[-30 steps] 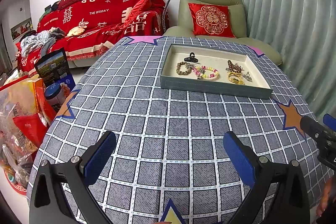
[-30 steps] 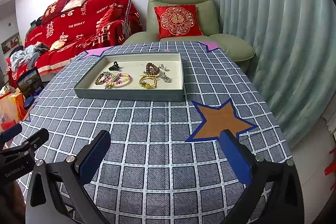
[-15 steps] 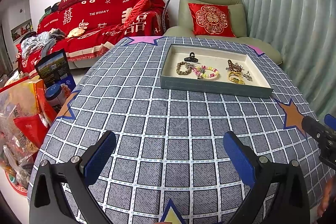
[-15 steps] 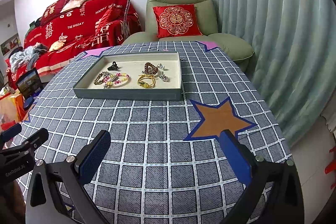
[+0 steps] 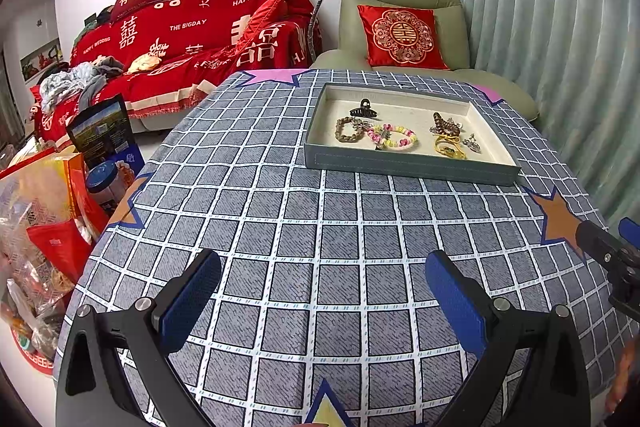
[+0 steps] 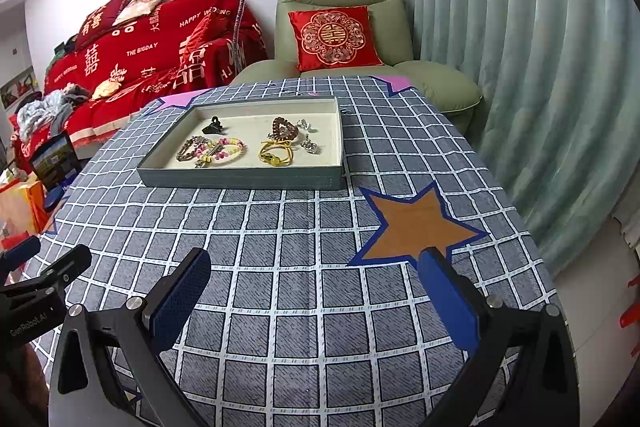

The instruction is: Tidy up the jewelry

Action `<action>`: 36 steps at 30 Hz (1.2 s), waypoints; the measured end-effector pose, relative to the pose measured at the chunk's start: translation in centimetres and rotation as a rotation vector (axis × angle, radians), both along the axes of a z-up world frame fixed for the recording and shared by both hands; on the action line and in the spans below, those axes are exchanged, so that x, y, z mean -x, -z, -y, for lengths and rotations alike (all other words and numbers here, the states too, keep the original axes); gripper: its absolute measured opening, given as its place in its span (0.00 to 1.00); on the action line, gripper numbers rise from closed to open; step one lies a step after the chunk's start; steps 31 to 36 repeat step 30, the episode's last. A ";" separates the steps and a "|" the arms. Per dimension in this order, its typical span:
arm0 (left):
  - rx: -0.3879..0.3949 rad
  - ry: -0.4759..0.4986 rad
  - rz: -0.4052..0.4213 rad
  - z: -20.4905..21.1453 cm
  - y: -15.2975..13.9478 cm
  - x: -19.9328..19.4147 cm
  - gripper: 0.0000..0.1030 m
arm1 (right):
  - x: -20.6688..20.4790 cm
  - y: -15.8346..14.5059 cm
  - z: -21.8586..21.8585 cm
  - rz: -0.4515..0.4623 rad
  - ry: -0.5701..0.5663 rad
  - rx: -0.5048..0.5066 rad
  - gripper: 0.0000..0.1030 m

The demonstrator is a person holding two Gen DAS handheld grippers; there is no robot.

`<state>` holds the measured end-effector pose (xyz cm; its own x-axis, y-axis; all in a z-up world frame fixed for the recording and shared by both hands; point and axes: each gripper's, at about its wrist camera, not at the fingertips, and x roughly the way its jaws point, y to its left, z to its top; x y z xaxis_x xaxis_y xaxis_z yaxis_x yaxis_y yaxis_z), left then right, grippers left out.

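A grey-green tray (image 5: 408, 169) (image 6: 240, 179) sits on the far half of the checked table. It holds a black hair clip (image 5: 363, 109) (image 6: 214, 126), a brown bracelet (image 5: 347, 129) (image 6: 188, 149), a pastel bead bracelet (image 5: 394, 136) (image 6: 226, 150), a yellow hair tie (image 5: 448, 146) (image 6: 276, 153), a dark bead bracelet (image 5: 444, 125) (image 6: 285, 129) and silver earrings (image 5: 472, 143) (image 6: 310, 145). My left gripper (image 5: 322, 297) and right gripper (image 6: 314, 293) are both open and empty, low over the near part of the table, well short of the tray.
An orange star patch (image 6: 416, 227) lies on the cloth by the right gripper. A green armchair (image 6: 344, 27) with a red cushion and a red-covered sofa (image 5: 192, 35) stand behind the table. Bags and boxes (image 5: 48, 211) crowd the floor at left. Curtains (image 6: 520, 67) hang at right.
Both grippers have drifted slightly; the views are almost the same. Nothing was picked up or moved.
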<state>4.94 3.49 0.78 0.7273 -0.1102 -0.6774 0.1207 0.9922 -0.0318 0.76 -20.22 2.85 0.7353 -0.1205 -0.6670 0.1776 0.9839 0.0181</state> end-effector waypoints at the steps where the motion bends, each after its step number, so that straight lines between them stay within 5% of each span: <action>1: -0.001 0.000 0.000 0.0 0.0 0.0 1.00 | 0.0 0.0 0.0 0.000 0.000 0.001 1.00; 36: -0.026 0.017 0.024 0.5 0.0 0.0 1.00 | 0.3 -0.1 0.3 -0.001 0.006 -0.004 1.00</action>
